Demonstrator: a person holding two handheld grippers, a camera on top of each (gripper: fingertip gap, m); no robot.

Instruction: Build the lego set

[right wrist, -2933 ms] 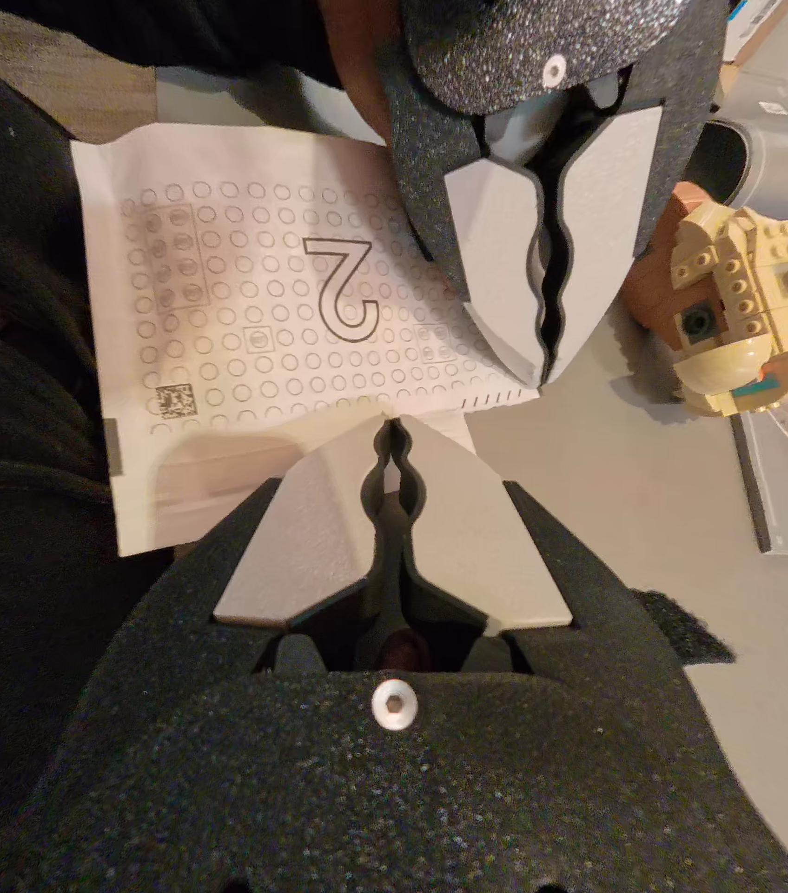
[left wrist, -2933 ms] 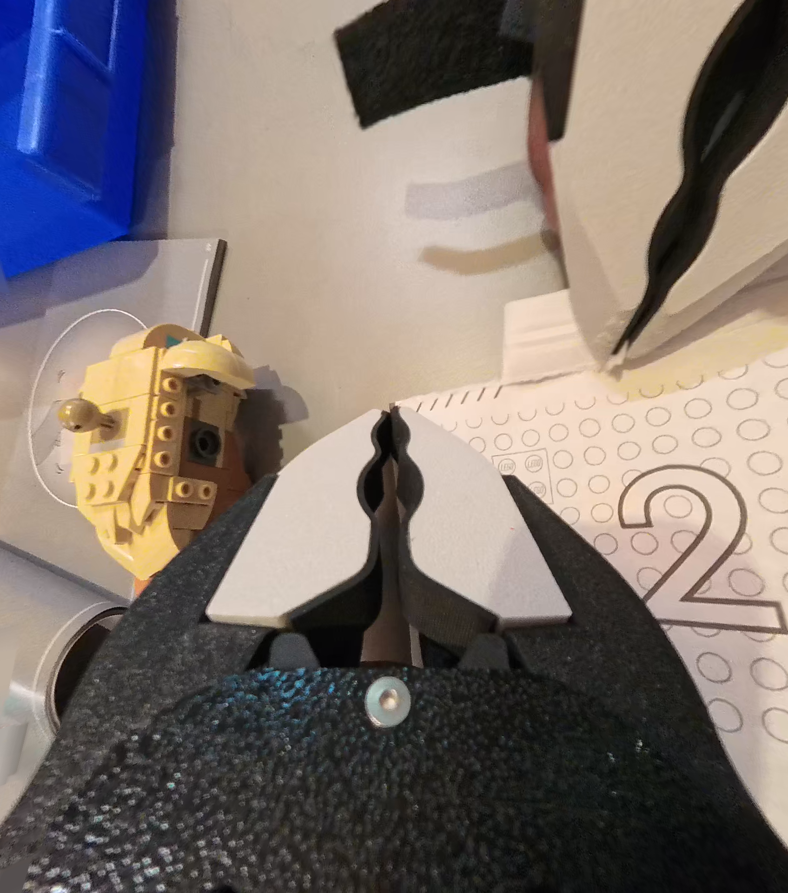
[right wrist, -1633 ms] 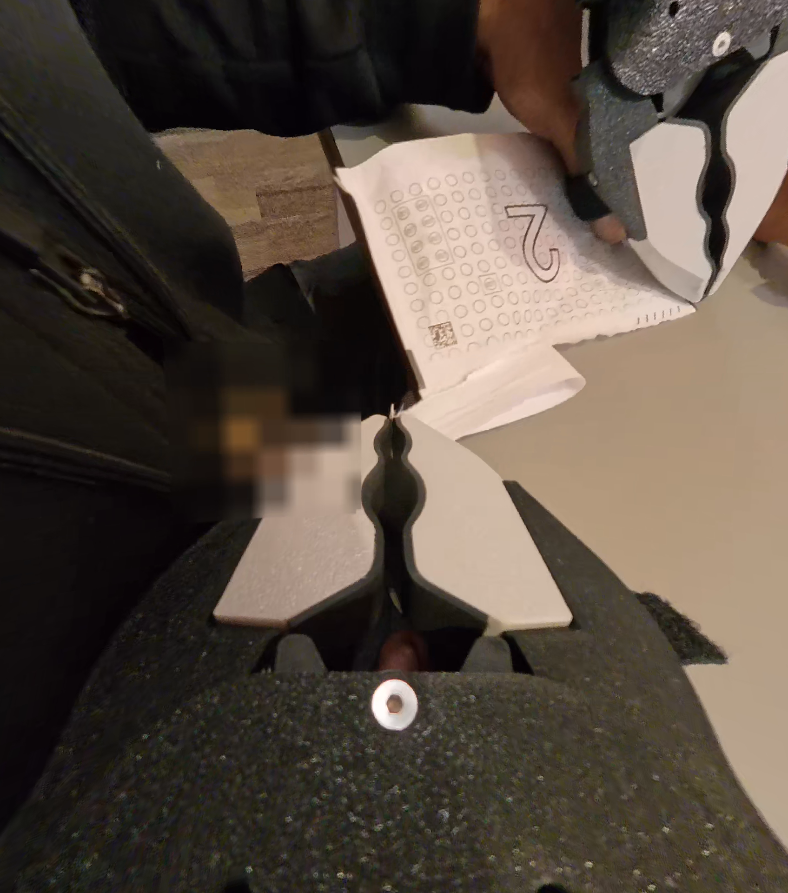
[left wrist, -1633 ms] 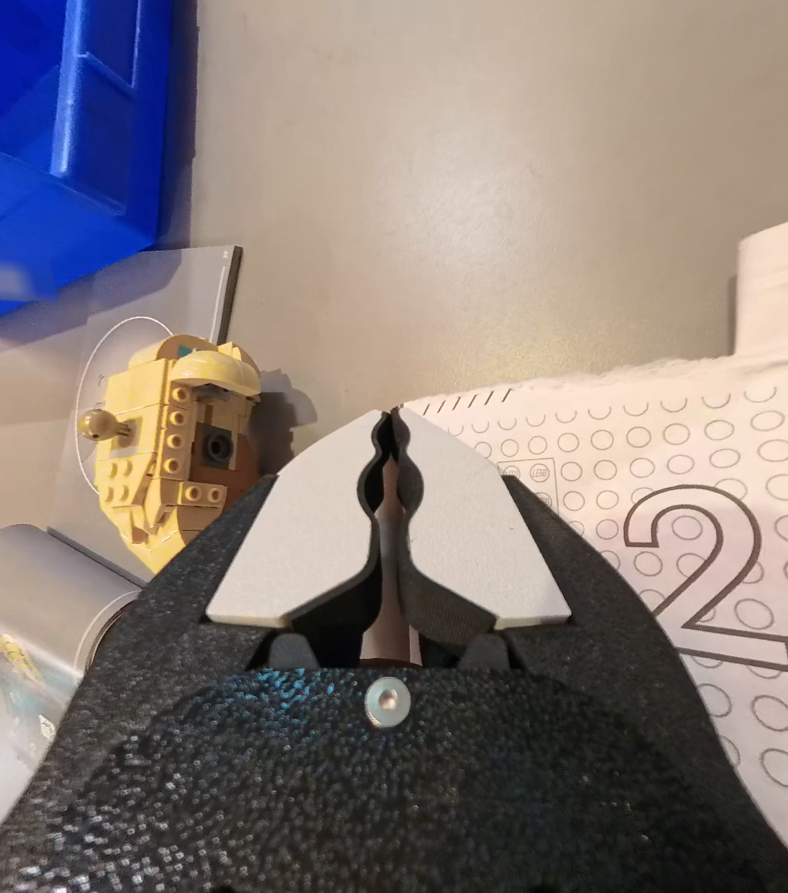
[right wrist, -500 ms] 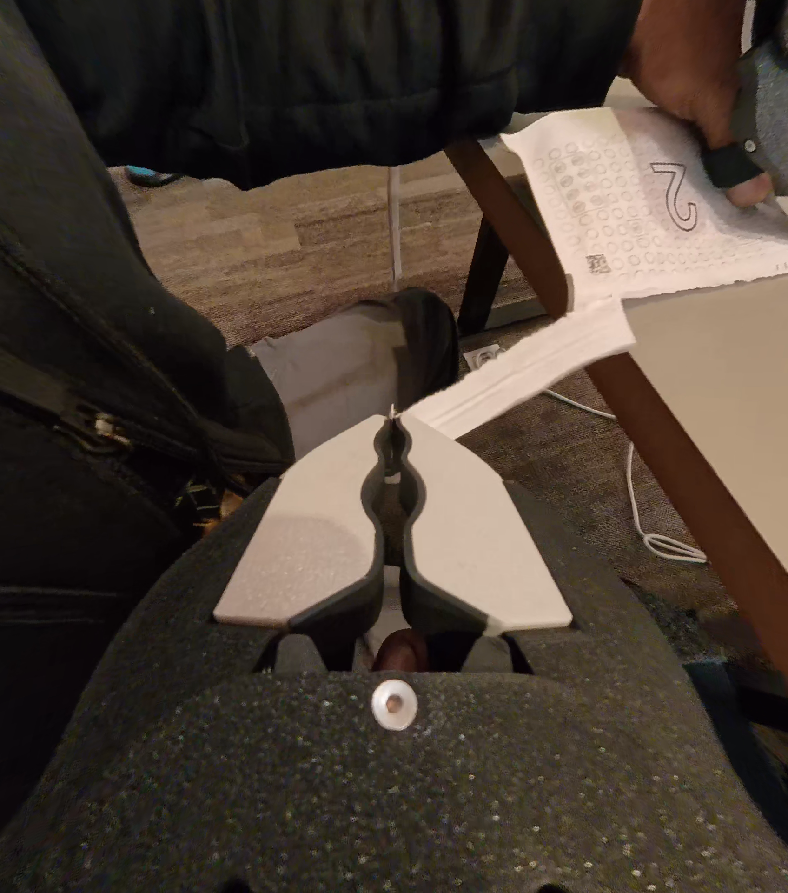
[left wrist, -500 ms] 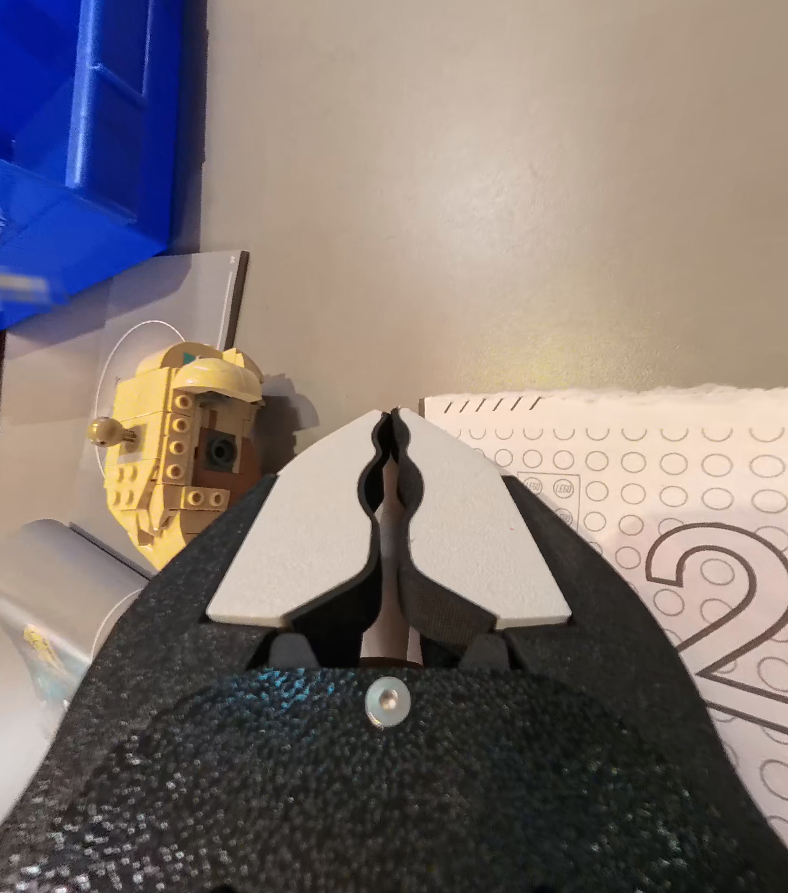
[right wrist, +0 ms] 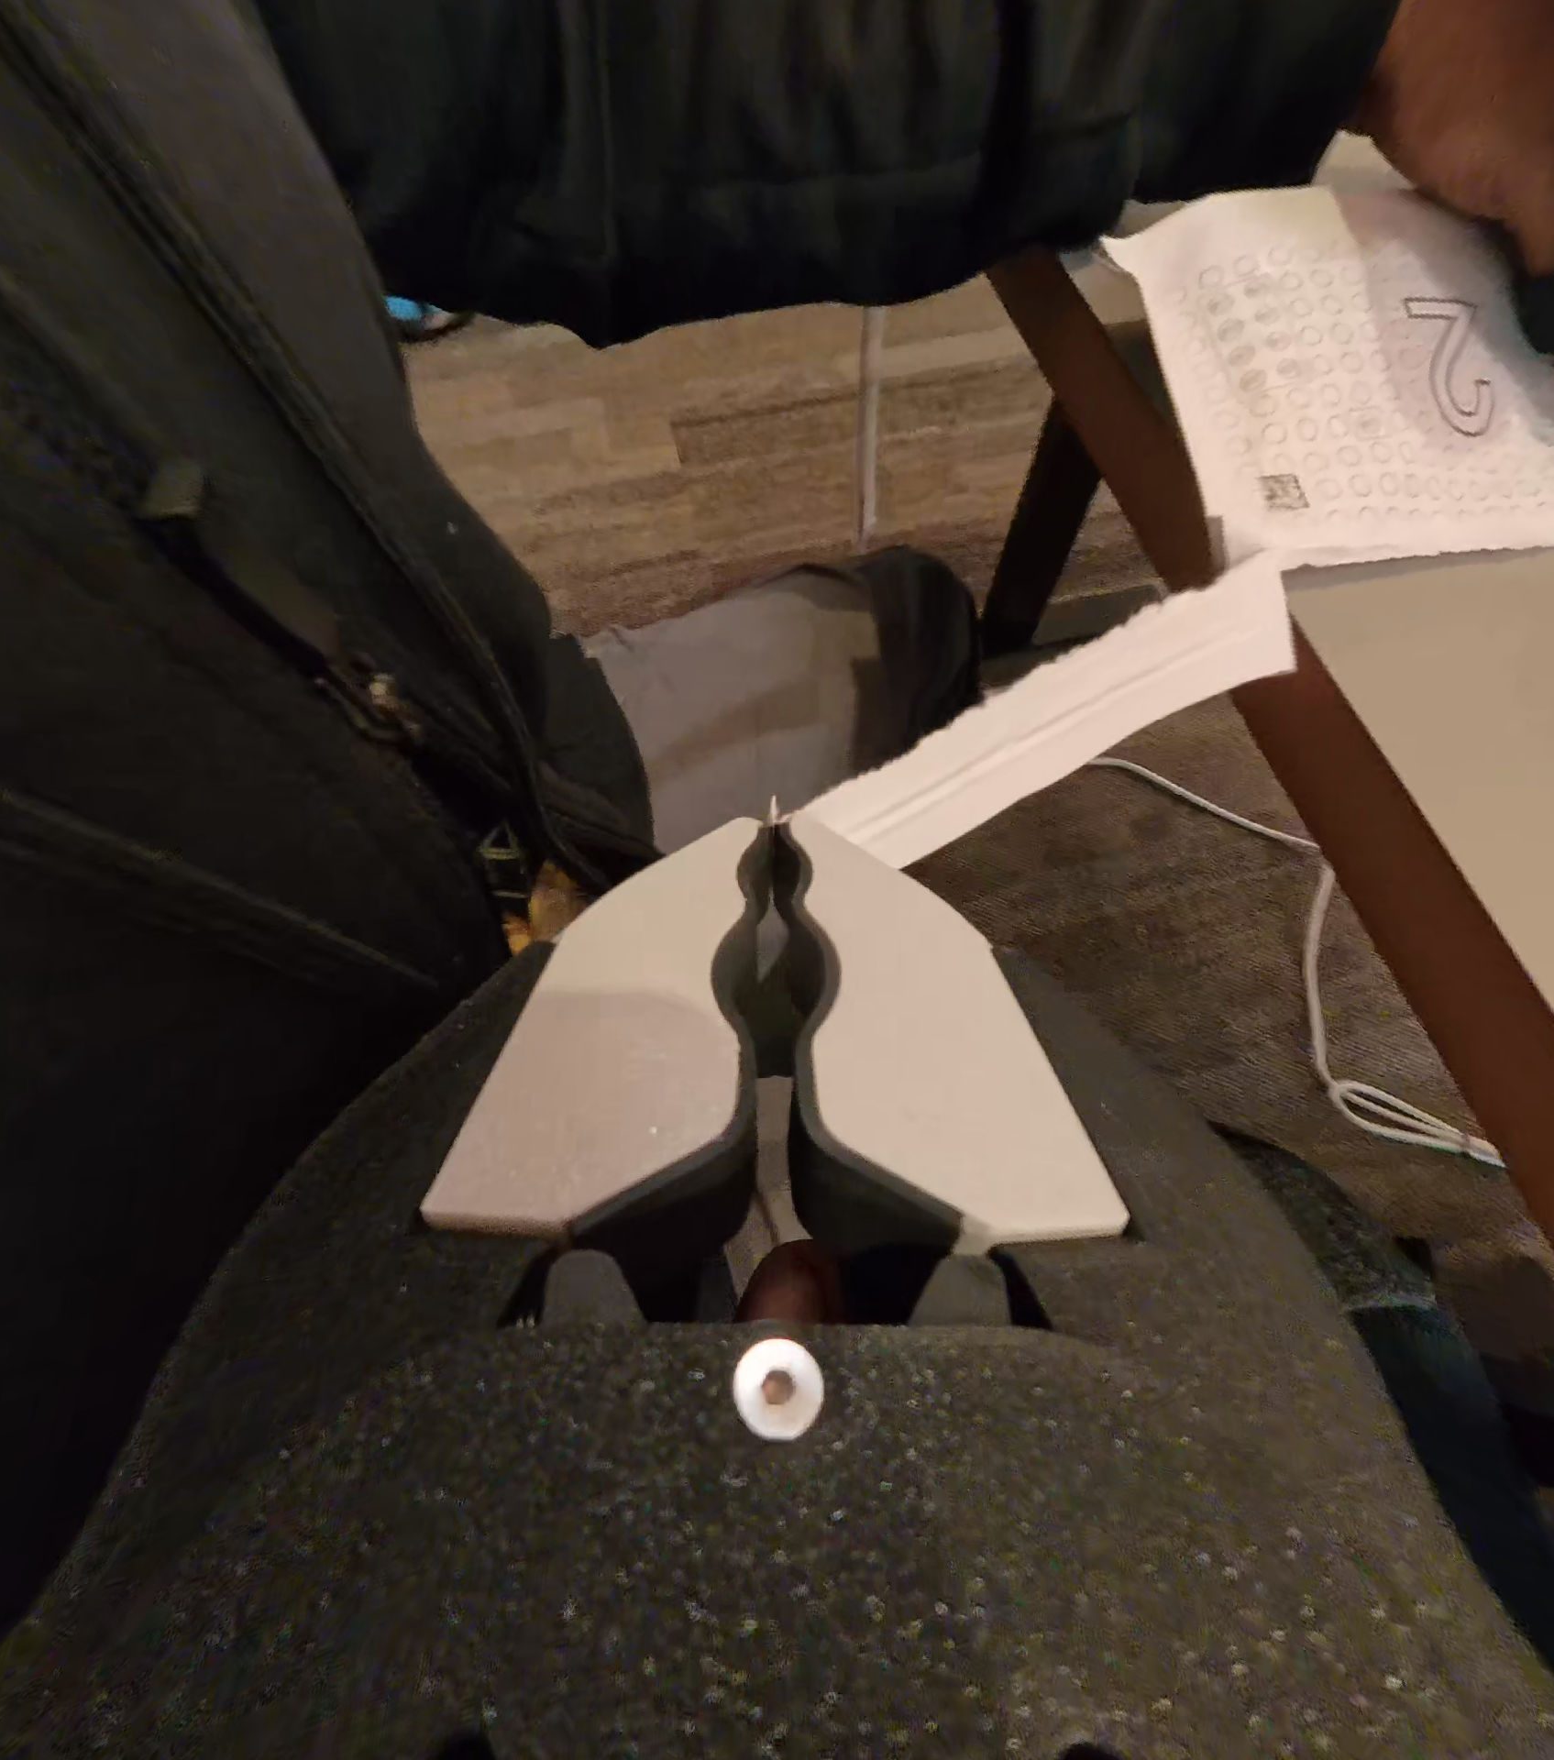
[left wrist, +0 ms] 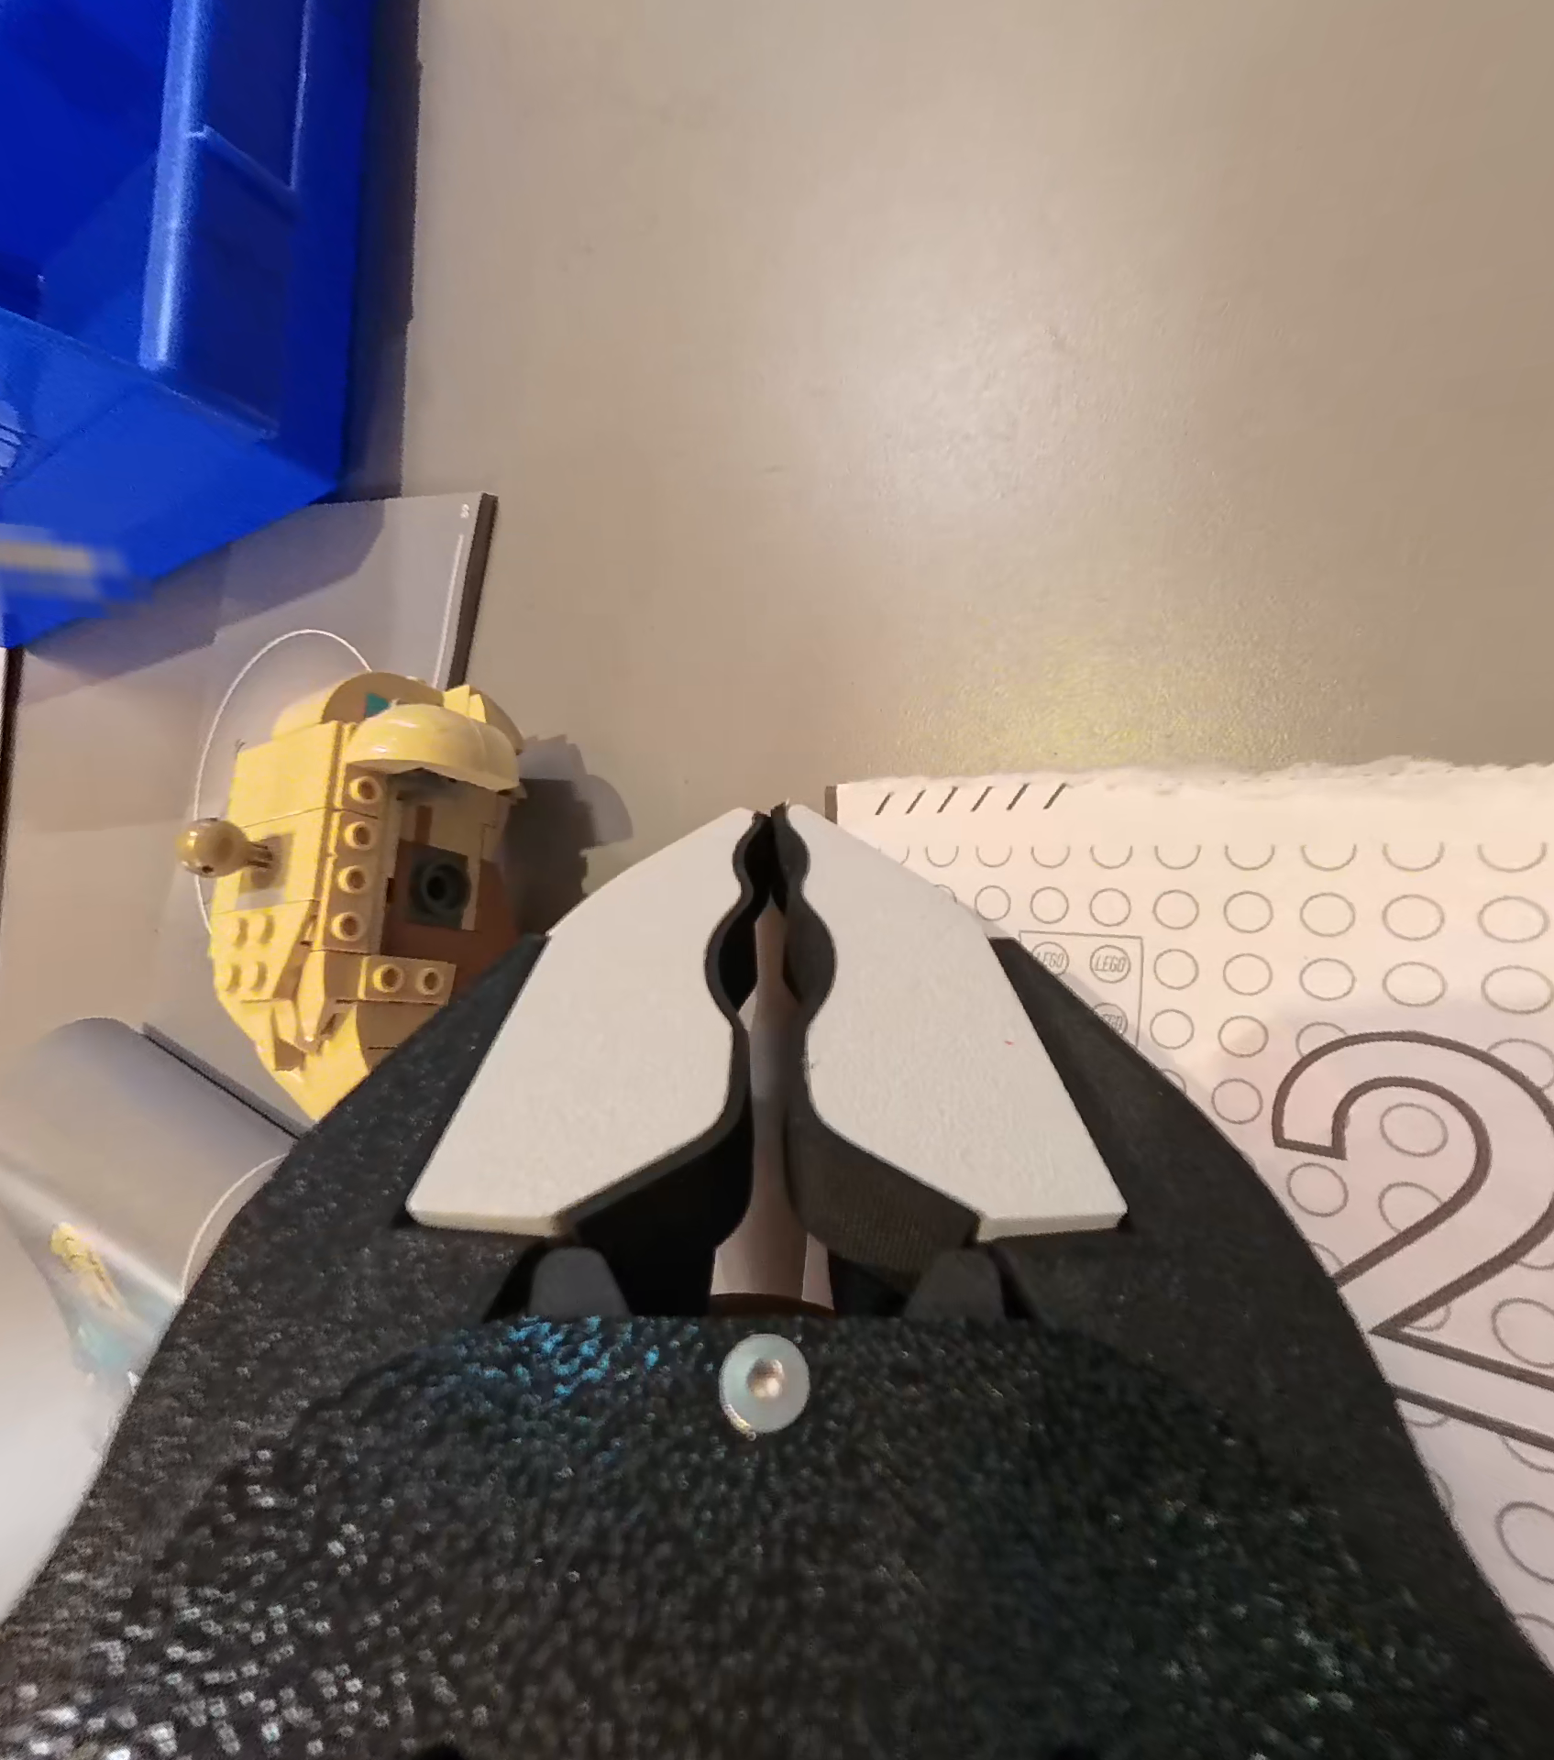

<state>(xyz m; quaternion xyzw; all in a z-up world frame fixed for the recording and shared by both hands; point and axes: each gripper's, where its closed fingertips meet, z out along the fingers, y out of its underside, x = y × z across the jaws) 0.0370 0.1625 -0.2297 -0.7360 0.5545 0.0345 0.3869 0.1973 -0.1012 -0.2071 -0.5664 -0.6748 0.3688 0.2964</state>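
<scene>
Grey table (left wrist: pixel 1039 381) holds a white paper bag (left wrist: pixel 1325 952), a tan brick model (left wrist: pixel 354 886) and a blue bin (left wrist: pixel 87 286). Left gripper (left wrist: pixel 768 819) pinches the bag's corner. Right gripper (right wrist: pixel 773 827), off the table's edge, grips a torn paper strip (right wrist: pixel 1087 705).

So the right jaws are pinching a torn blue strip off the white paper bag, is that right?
Not quite. The strip pinched by the right gripper is white, not blue, like the paper bag itself; the right wrist view shows it.
</scene>
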